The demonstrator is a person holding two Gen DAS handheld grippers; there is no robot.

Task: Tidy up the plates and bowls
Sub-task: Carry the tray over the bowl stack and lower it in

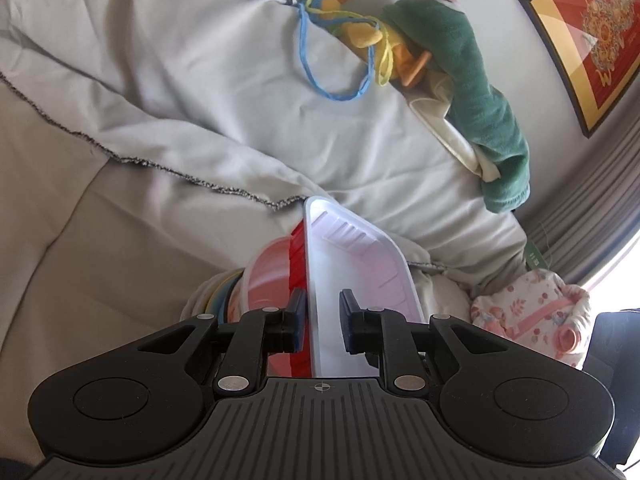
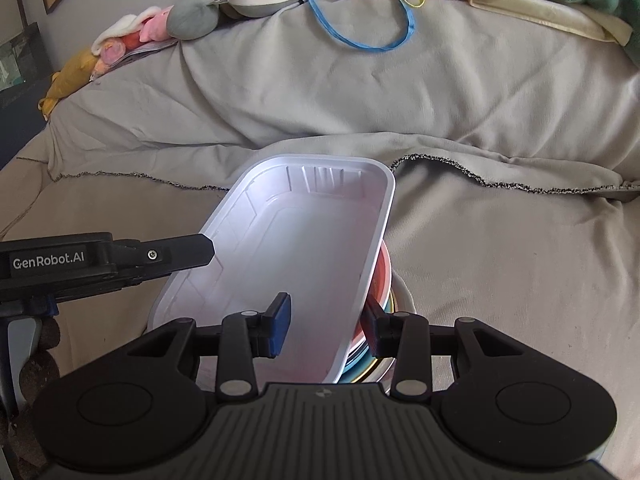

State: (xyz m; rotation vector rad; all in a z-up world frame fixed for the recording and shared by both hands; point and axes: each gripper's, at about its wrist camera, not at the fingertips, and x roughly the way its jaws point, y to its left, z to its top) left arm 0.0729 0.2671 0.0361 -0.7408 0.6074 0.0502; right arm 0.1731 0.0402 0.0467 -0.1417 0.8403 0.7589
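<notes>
Grey blanket point(image 2: 460, 92) covers sofa point(image 1: 60, 208), plush toys point(image 2: 132, 36) along backrest. White rectangular plastic tray point(image 2: 304, 248) rests tilted atop stack of coloured bowls and plates point(image 2: 382, 280) on sofa seat. Left gripper point(image 1: 323, 316) straddles tray's long rim, jaws partly open, one pad touching rim, other apart. Right gripper point(image 2: 326, 322) straddles opposite rim, jaws wide, neither pad pressing tray.

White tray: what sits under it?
Under the white tray, a red bowl and a stack of coloured rims show at its edge. Their number is hidden by the tray.
</notes>
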